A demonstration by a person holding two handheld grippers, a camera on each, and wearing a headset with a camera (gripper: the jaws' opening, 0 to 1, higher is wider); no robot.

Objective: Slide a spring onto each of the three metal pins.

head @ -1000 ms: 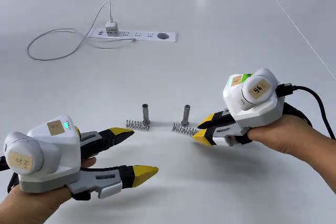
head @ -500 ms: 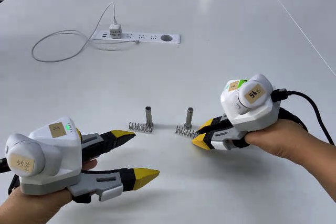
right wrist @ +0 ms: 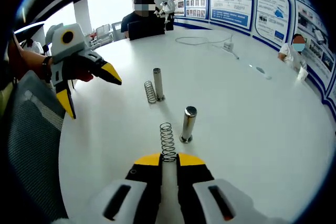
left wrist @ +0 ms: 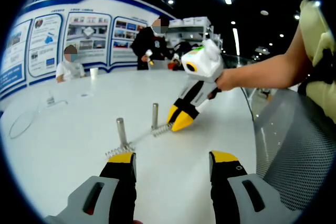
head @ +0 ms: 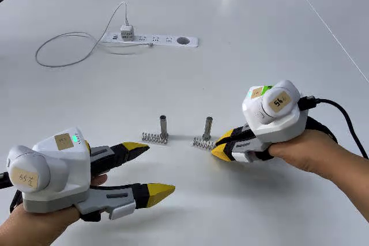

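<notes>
1. The right gripper (right wrist: 164, 157) pinches the near end of a spring (right wrist: 167, 139), which lies flat mid-frame and points straight ahead of it.
2. The pin (right wrist: 187, 124) stands upright just right of the spring.
3. The left gripper (head: 158, 167), lower left, gapes empty and is farther off.

The left gripper (head: 158, 168) and right gripper (head: 215, 146) are showing white bodies, black jaws, yellow tips. Each pin (head: 164, 125) and spring (head: 202, 142) is gleaming silver-grey on the white table (head: 259, 38)

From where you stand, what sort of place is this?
Probably an office meeting room or showroom: a large white table, blue-framed display boards on the wall, a person sitting at the table's far edge, and a power strip lying on it.
</notes>
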